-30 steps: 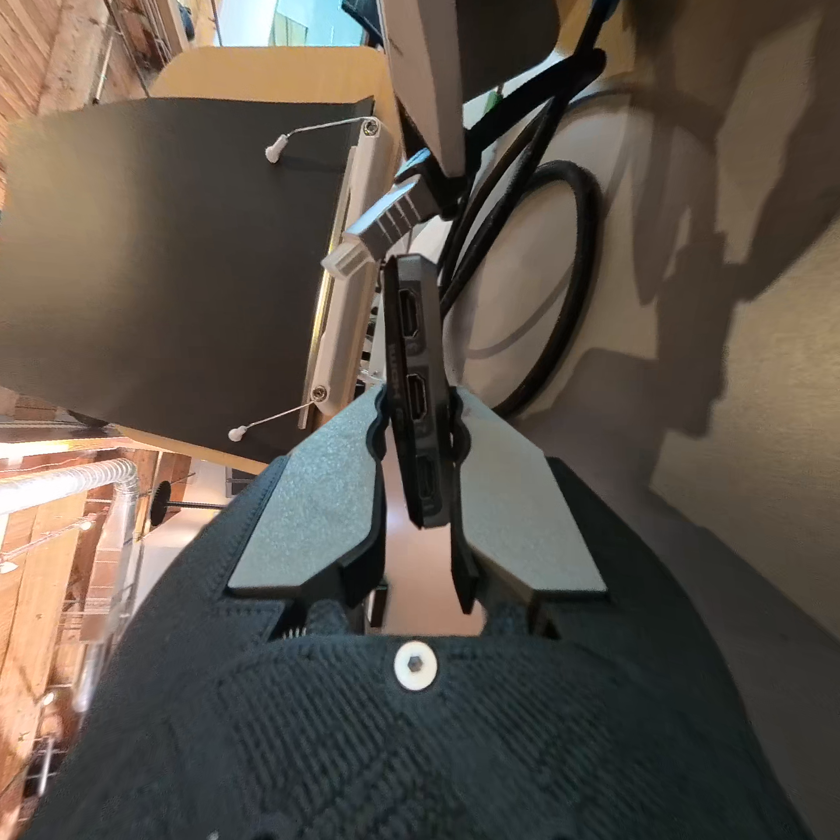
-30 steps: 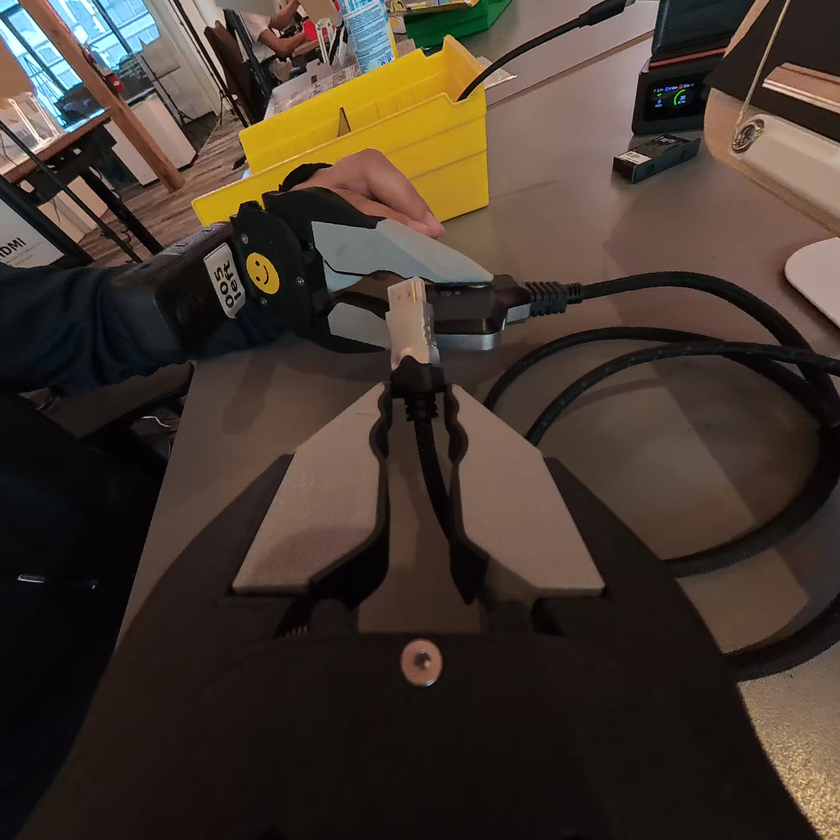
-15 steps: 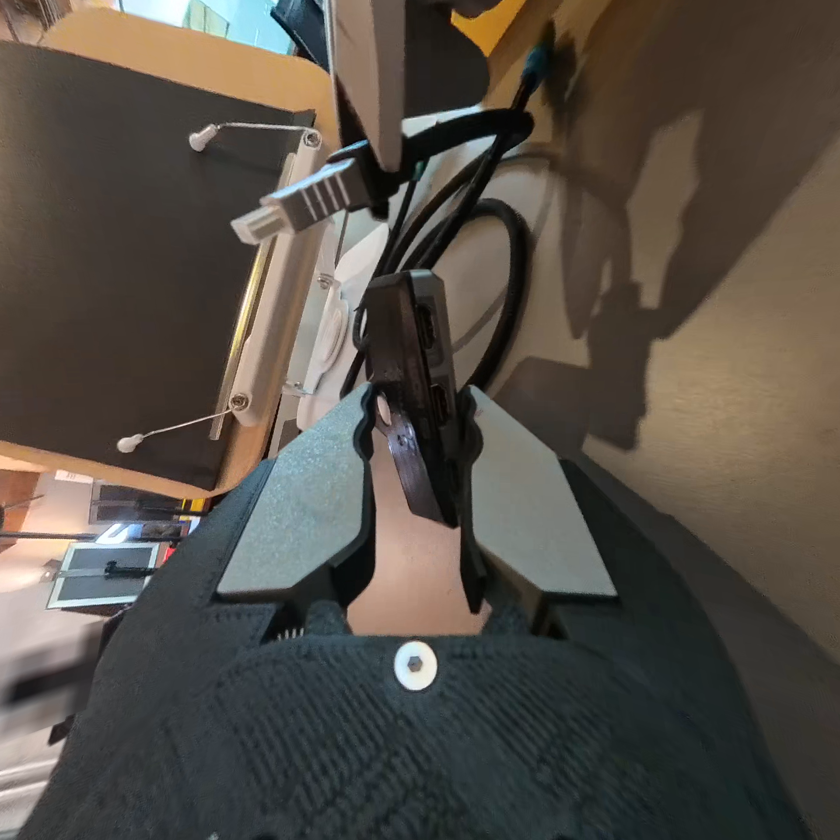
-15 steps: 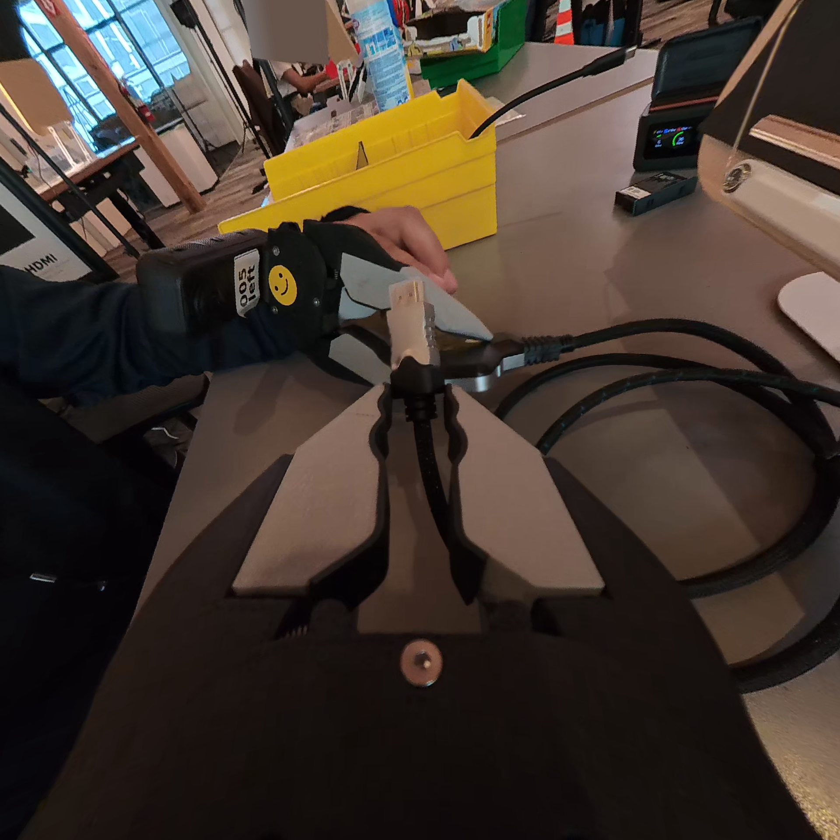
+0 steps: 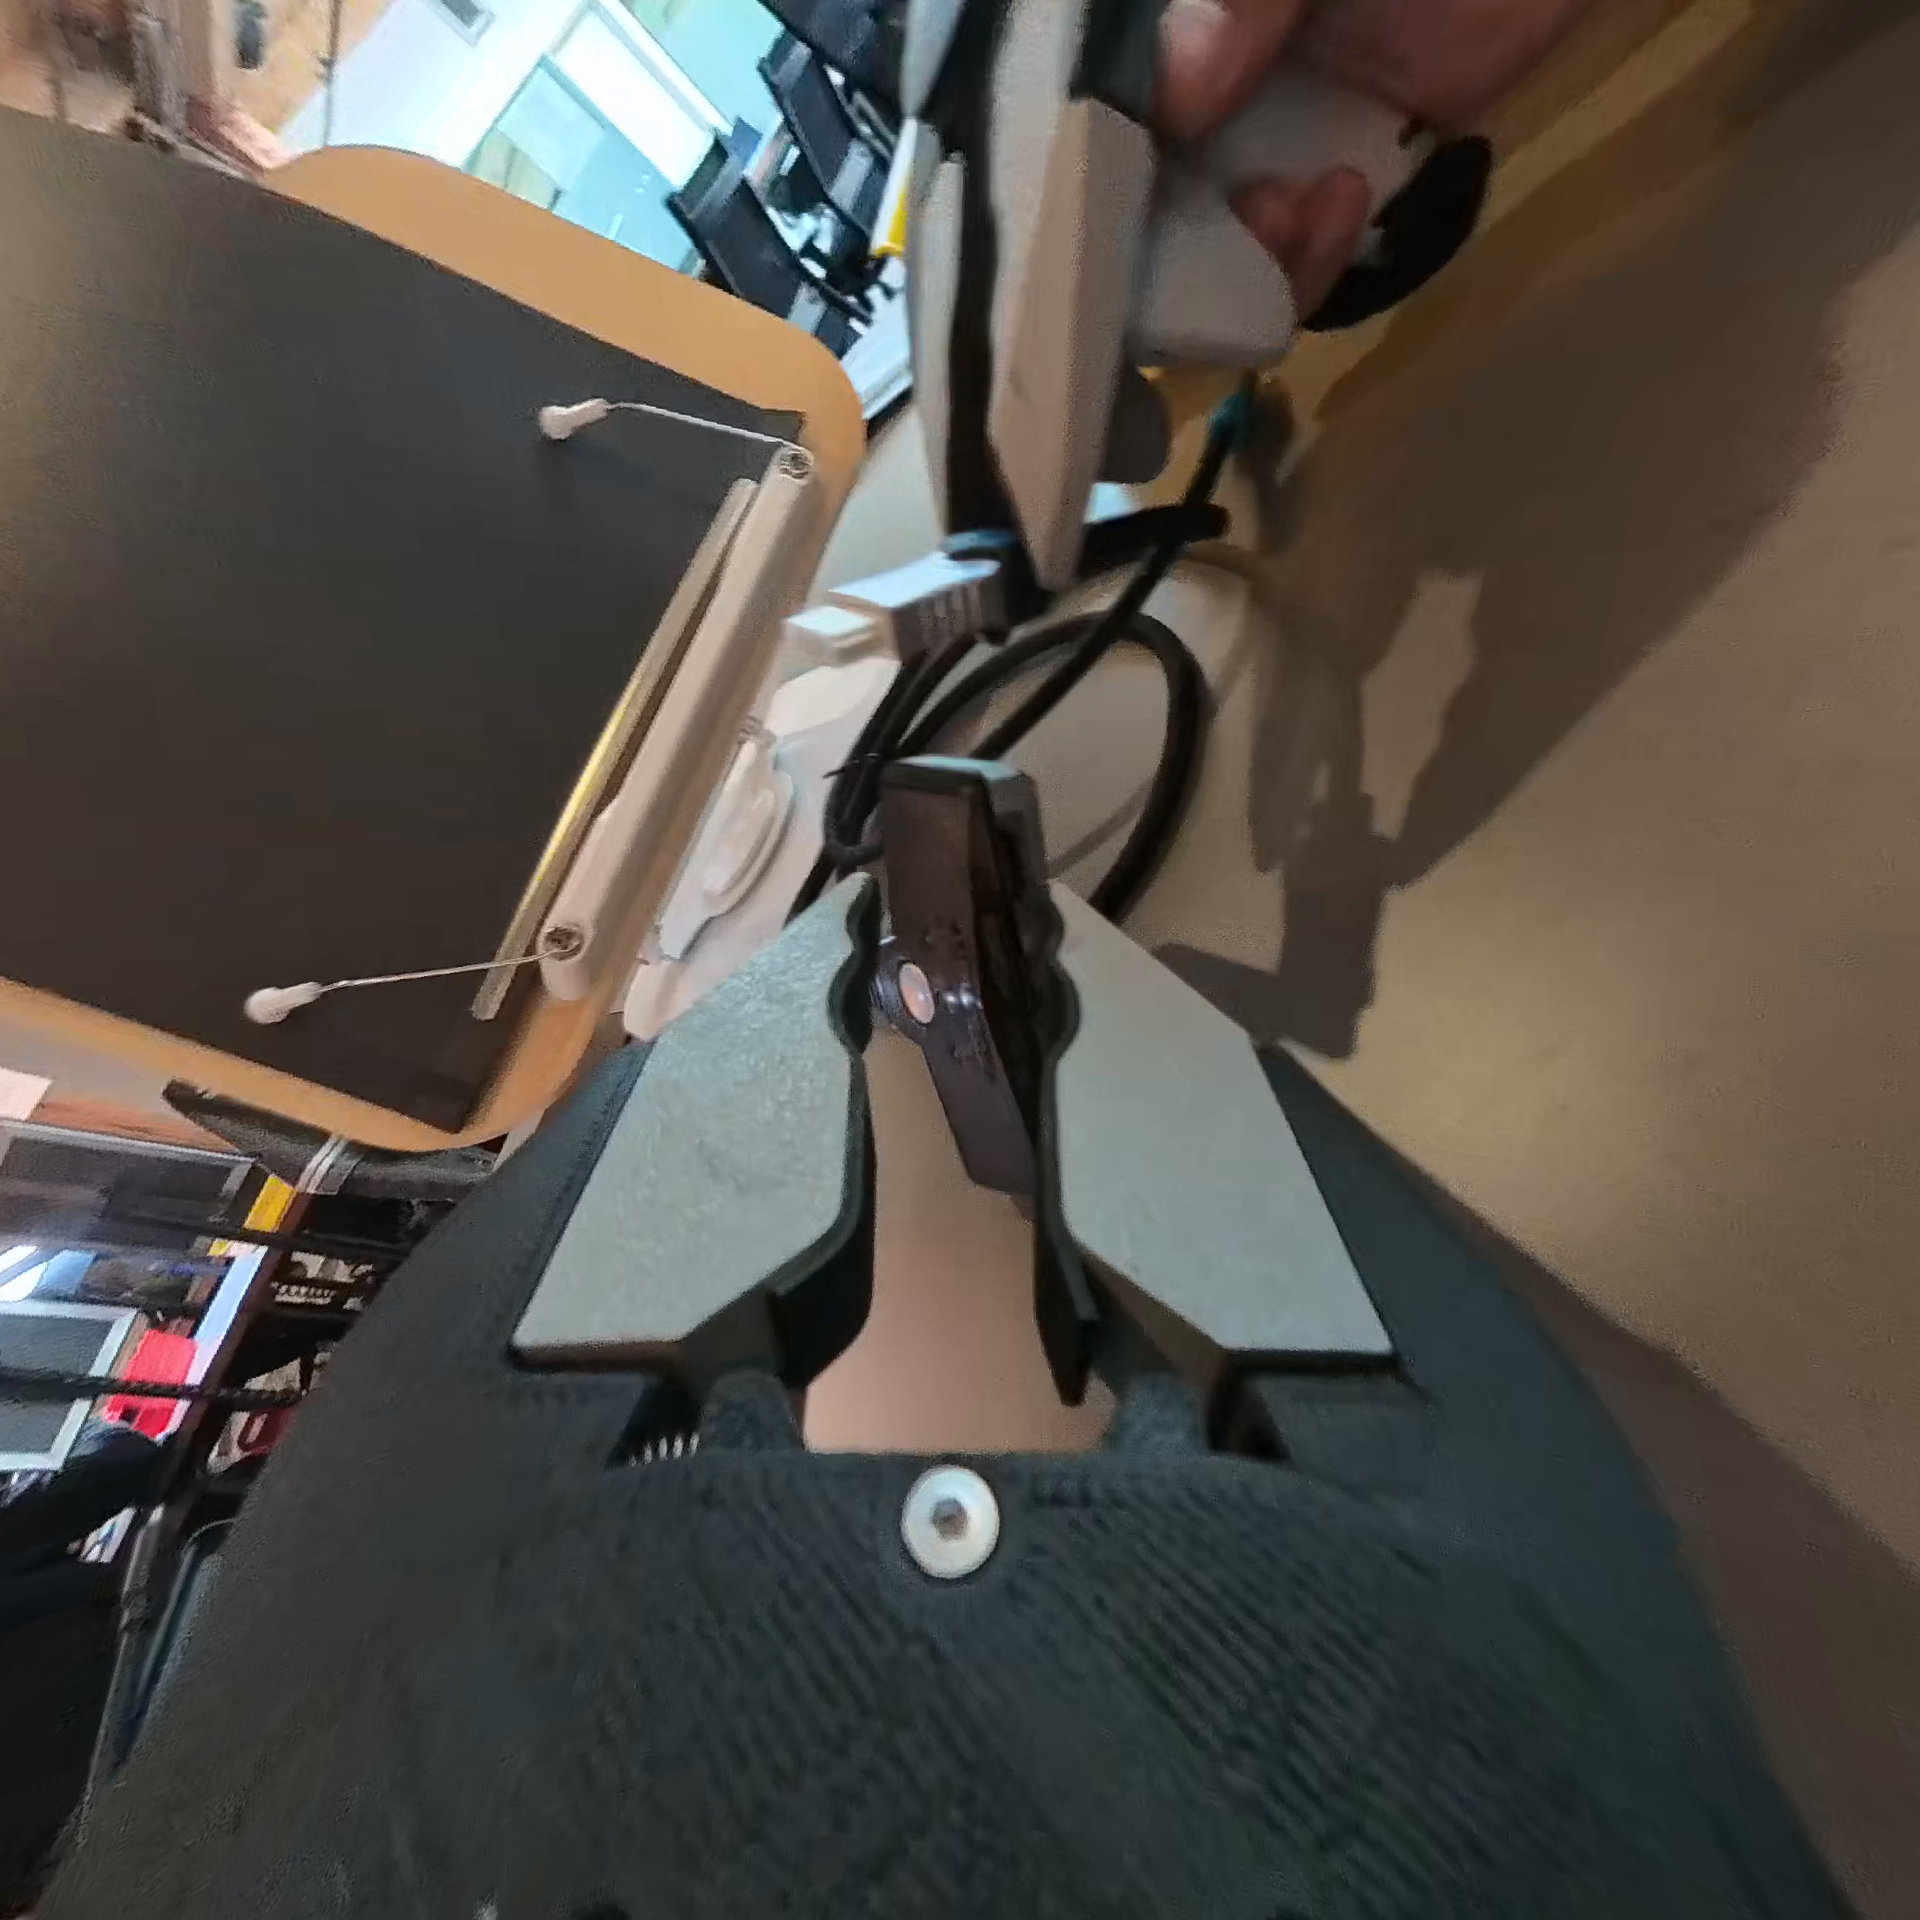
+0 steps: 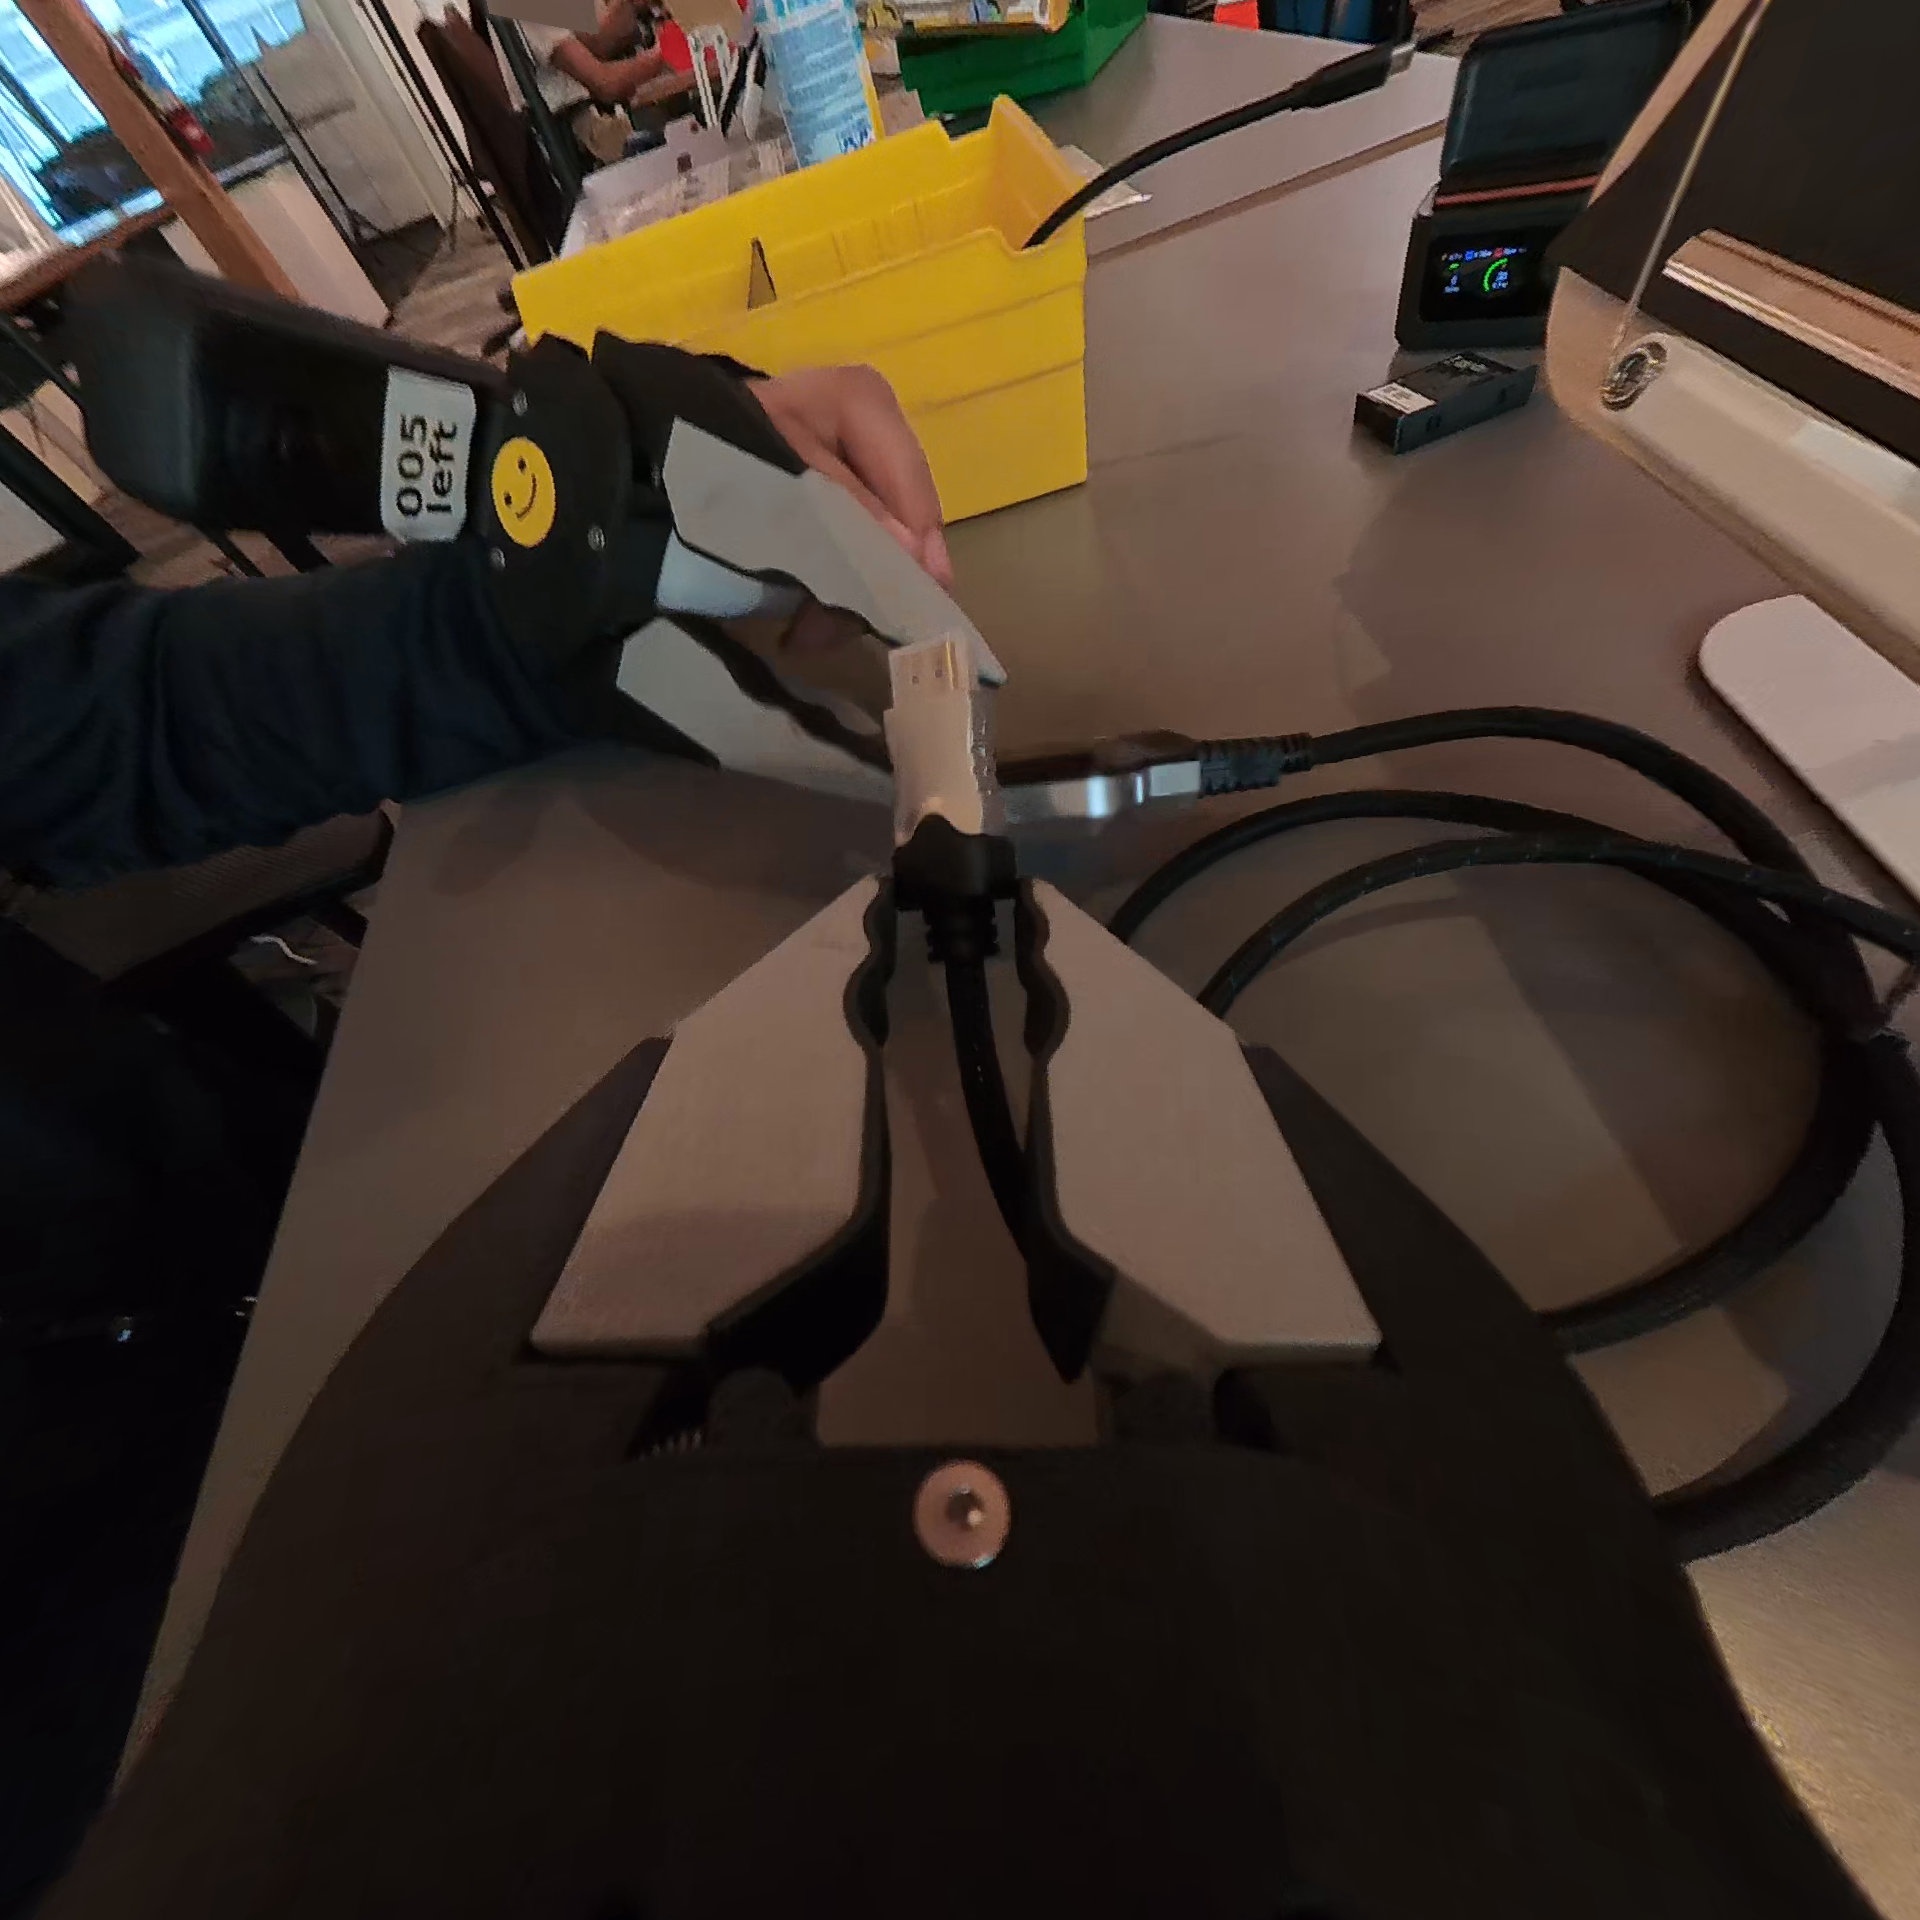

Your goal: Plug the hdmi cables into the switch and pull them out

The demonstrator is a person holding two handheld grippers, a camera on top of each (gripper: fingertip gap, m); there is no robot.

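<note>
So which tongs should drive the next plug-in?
Right. The right tongs grip the silver HDMI plug, free and pointing forward. The left tongs merely steady the black HDMI switch.

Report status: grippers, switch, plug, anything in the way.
Left gripper shut on switch. Right gripper shut on HDMI plug, unplugged, apart from switch. Another cable plugged in. Nothing between plug and switch.

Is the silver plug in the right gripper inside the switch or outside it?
Outside: the silver plug in the right gripper points up, clear of the switch.
</note>
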